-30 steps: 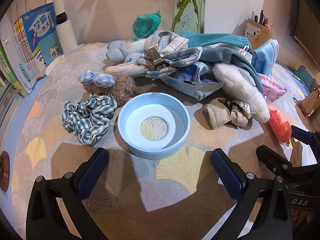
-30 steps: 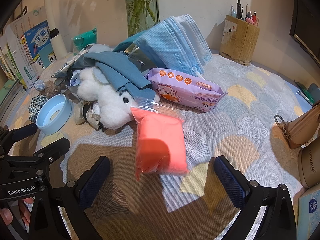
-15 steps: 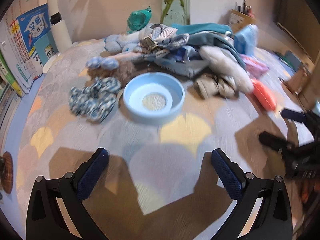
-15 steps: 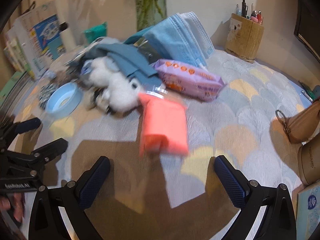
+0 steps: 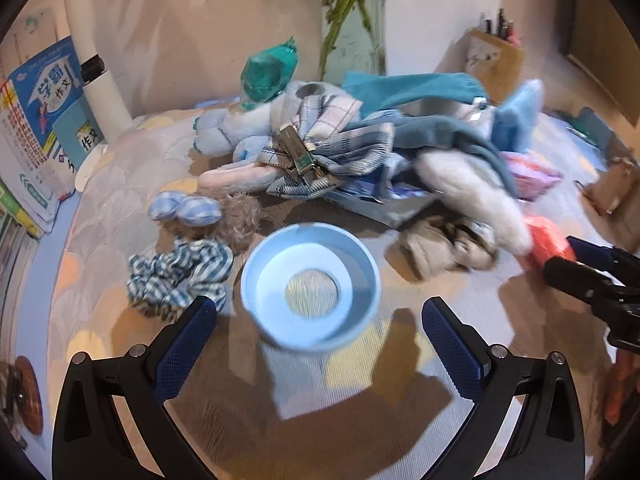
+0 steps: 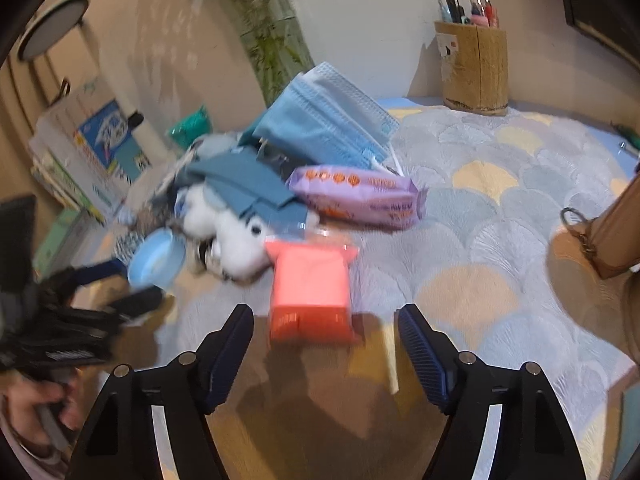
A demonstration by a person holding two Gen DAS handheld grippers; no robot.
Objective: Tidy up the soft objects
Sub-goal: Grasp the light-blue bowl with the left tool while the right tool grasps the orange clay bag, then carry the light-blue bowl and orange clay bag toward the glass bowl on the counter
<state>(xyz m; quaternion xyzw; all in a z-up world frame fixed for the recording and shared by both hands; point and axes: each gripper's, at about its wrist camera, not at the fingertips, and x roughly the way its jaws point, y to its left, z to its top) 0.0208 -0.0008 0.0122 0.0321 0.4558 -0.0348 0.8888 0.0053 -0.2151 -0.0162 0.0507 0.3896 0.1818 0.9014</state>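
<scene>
A heap of soft things lies on the scallop-patterned cloth: a light blue plush (image 5: 240, 128), a plaid bow (image 5: 328, 152), a white plush (image 6: 236, 232), blue face masks (image 6: 328, 120) and a checked scrunchie (image 5: 180, 276). My left gripper (image 5: 320, 320) is open, and the near rim of a pale blue ring-shaped bowl (image 5: 310, 284) sits between its tips without touching the pads. The jaws of my right gripper (image 6: 324, 316) are closing. The near end of a coral-pink bagged pack (image 6: 310, 280) lies between them, with a gap on each side.
A purple wipes pack (image 6: 360, 196) lies beside the masks. At the back stand a glass vase (image 5: 352, 20) and a wooden pen holder (image 6: 474, 68). Books (image 5: 44, 120) line the left edge. A tan bag (image 6: 612, 232) sits at the right. A hand (image 6: 36, 404) holds the left gripper.
The right jaws have narrowed and moved up to the coral pack, whose end now lies between the tips. The left gripper swung back and came forward again to the blue bowl.
</scene>
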